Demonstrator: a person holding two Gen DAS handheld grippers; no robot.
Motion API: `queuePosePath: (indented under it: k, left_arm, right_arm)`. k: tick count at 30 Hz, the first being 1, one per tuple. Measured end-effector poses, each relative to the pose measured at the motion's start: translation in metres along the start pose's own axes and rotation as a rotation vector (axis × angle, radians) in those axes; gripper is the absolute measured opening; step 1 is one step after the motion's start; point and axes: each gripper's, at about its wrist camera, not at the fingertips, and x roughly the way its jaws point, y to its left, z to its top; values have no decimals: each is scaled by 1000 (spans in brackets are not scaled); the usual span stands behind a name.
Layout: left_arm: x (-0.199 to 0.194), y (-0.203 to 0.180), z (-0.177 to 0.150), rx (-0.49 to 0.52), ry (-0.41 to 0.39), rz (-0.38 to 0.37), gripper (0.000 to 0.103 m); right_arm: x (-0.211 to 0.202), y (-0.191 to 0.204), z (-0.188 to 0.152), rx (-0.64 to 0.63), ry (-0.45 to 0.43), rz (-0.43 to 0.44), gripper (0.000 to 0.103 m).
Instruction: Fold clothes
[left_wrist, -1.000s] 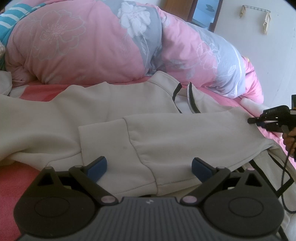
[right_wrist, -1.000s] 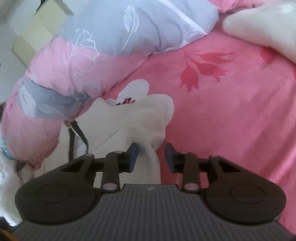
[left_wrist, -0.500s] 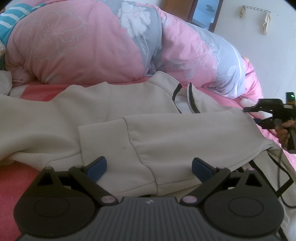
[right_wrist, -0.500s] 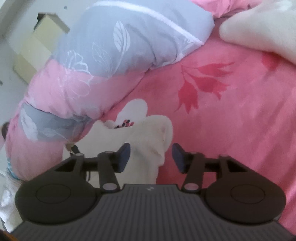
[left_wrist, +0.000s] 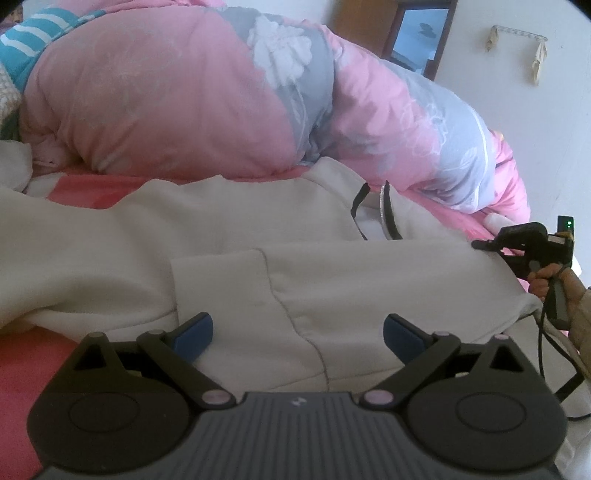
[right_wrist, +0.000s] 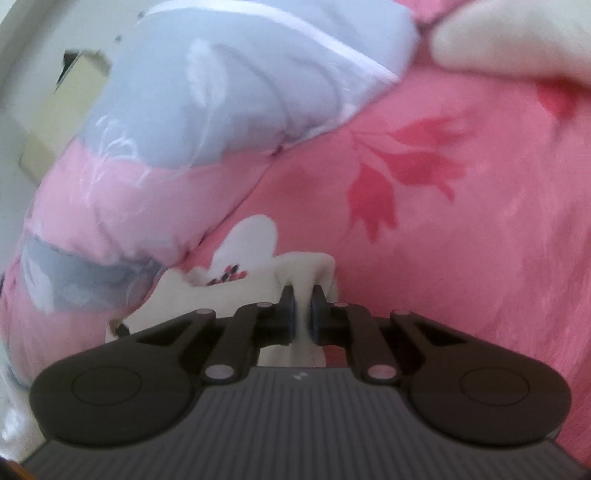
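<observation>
Here, a cream fleece zip-up jacket (left_wrist: 229, 236) lies spread flat across the pink flower-printed bedsheet (right_wrist: 480, 221), one sleeve folded over its front, the black-edged collar (left_wrist: 384, 210) toward the far side of the bed. A rolled pink-and-grey floral quilt (left_wrist: 207, 103) runs along the bed's far edge, just behind the garment. The left gripper (left_wrist: 297, 334) sits above the jacket's near hem, its blue pads (left_wrist: 194, 332) set wide apart with nothing pinched between them. The right gripper (right_wrist: 302, 314) is at the garment's right-hand end near the bed's right edge; its jaws are closing, nearly together, with a fold of the cream cloth caught between the pads. In the left wrist view a person's hand (left_wrist: 554, 284) grasps that tool's handle, a black cable (left_wrist: 543, 339) trailing below.
</observation>
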Motion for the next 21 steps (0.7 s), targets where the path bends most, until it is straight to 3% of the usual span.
queuePosePath:
  k: [4,8,11,16,21]
  left_arm:
    - [-2,1,1,-3,0,0,100]
    - [-6,2,3,-7,-7,13,100]
    - [-12,2,5,-8,-4,31,100]
    - [-30,15,15,-47,-37,86,100]
    - [-42,56,26,-188,-77,161,99]
  right_arm:
    - [-16,-10,6,89,-60,-52,31]
    - [-58,-5,14,128,-159,-127,40]
    - [-87,21,7,56,-121,-67,40]
    - [-118,111,-30,-232,52,113,40]
    - [-128,215,-123,-759,208,213,41]
